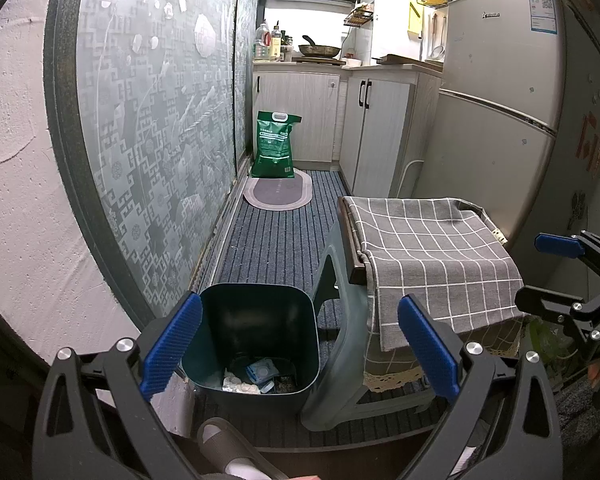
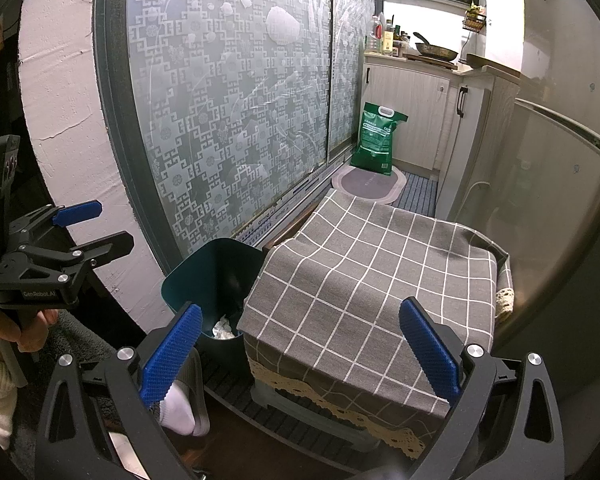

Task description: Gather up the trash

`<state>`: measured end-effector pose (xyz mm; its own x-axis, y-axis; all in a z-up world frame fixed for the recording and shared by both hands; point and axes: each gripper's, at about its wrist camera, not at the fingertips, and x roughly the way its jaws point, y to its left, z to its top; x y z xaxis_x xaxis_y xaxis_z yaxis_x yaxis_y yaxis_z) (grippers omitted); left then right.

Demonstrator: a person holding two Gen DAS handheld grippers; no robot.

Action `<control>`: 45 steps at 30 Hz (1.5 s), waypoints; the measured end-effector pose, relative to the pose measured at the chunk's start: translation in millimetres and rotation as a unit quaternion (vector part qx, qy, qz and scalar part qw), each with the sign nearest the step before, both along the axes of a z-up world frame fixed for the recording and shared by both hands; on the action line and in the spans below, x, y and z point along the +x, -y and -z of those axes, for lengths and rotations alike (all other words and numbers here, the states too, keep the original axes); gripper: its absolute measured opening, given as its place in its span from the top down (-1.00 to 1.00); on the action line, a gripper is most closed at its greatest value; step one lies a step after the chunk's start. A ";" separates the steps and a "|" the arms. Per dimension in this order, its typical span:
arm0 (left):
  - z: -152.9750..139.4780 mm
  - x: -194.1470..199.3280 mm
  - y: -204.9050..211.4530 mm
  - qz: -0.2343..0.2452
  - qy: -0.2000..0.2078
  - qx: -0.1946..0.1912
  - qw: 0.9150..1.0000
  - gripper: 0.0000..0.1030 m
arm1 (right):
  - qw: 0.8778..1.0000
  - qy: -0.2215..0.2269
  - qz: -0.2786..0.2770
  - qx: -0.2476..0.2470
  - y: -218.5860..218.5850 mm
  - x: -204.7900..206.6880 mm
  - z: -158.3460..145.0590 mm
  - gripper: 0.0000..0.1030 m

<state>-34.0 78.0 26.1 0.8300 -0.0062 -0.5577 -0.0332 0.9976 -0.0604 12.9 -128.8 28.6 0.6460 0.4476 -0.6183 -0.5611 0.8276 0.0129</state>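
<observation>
The left gripper (image 1: 300,348), black-framed with ribbed blue pads, has its jaws spread wide and holds nothing; between its fingers, just ahead on the floor, stands the dark teal square plastic trash bin (image 1: 256,394). Crumpled white paper, a blue-and-white wrapper and a dark packet (image 1: 260,378) lie at the bottom of the bin. The right gripper (image 2: 300,350), of the same build, is likewise wide open and empty, hanging above the grey cloth with a white grid pattern (image 2: 364,288) that drapes a low table. A cream lace trim (image 2: 328,404) hangs below the cloth's near edge. The bin sits just left of this table, beside a grey-green plastic stool (image 1: 340,360), and close to the frosted sliding glass door with a geometric pattern (image 1: 152,120). A foot in a white sock and grey slipper (image 2: 180,404) is at the lower edge, near the bin.

Farther on, blue-grey striped carpet (image 1: 276,240) runs to an oval grey-and-pink mat (image 1: 278,194), where a green bag with a white handle (image 1: 274,146) stands upright against pale wooden cabinets (image 1: 300,112). A dark frying pan (image 1: 318,50) sits on the counter, with bottles (image 1: 266,44) to its left. A silver two-door refrigerator (image 1: 496,100) fills the right side.
</observation>
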 end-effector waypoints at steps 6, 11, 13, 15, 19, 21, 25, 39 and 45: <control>-3.7 2.4 4.7 0.008 0.001 -0.012 1.000 -0.94 | 1.000 0.000 0.003 0.003 4.6 -4.7 -4.1 -0.93; -8.5 3.0 22.1 0.019 0.009 -0.003 1.000 -0.94 | 0.999 0.015 0.036 0.008 34.5 -30.8 -16.4 -0.93; -11.4 5.0 30.3 0.025 0.012 -0.001 1.000 -0.94 | 0.997 0.030 0.066 0.001 58.8 -53.4 -27.5 -0.93; -13.7 7.2 39.6 0.035 0.015 -0.001 0.999 -0.94 | 0.994 0.044 0.097 -0.005 86.4 -75.9 -40.7 -0.93; -17.1 11.1 60.5 0.054 0.018 -0.002 0.998 -0.94 | 0.983 0.067 0.166 -0.030 148.1 -123.7 -63.8 -0.93; -18.4 13.2 69.4 0.062 0.018 -0.002 0.998 -0.94 | 0.977 0.072 0.196 -0.041 174.8 -143.9 -69.1 -0.93; -17.4 19.6 84.4 0.068 0.014 0.008 0.998 -0.94 | 0.963 0.074 0.250 -0.063 226.5 -183.1 -73.6 -0.93; -12.9 26.0 88.8 0.058 0.005 0.008 0.998 -0.94 | 0.960 0.041 0.277 -0.013 281.7 -207.9 -50.5 -0.93; -12.7 22.5 78.1 0.051 0.004 0.006 0.999 -0.94 | 0.975 0.033 0.219 -0.014 242.7 -185.2 -43.9 -0.93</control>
<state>-11.6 -0.1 38.9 0.8304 -0.0838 -0.5508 0.0691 0.9965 -0.0474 -172.3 -371.5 72.5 0.8108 0.1025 -0.5762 -0.1518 0.9877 -0.0379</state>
